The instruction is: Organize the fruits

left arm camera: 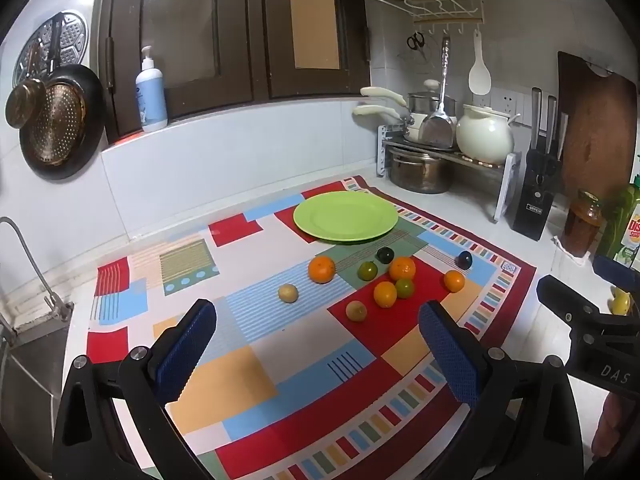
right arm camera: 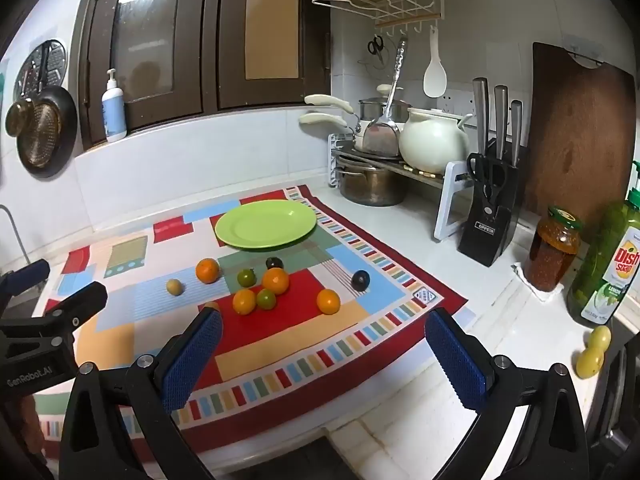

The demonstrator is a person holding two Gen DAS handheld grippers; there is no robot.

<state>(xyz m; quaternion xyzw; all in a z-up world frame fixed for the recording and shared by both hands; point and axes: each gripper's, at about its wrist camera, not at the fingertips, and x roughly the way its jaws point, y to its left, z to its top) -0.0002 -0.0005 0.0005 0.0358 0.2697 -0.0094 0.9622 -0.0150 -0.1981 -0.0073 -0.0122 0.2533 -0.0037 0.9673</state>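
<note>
Several small fruits lie loose on a patterned mat (left arm camera: 280, 360): oranges (left arm camera: 321, 269) (right arm camera: 275, 280), green ones (left arm camera: 367, 271) (right arm camera: 246, 277), dark plums (left arm camera: 464, 259) (right arm camera: 360, 280) and pale yellow-brown ones (left arm camera: 288, 293) (right arm camera: 175, 287). Behind them sits an empty green plate (left arm camera: 345, 216) (right arm camera: 266, 224). My left gripper (left arm camera: 318, 316) hovers open above the mat's near half, short of the fruits, nothing between its blue pads. My right gripper (right arm camera: 324, 322) is open too, over the mat's near right edge. Each gripper shows at the side of the other's view.
A pot rack (right arm camera: 384, 152) with pots and a white kettle (right arm camera: 434, 144) stands at the back right, beside a knife block (right arm camera: 488, 220). A jar (right arm camera: 554, 252), a dish soap bottle (right arm camera: 608, 264) and two yellow fruits (right arm camera: 594, 350) sit right. A sink tap (left arm camera: 24, 264) is left.
</note>
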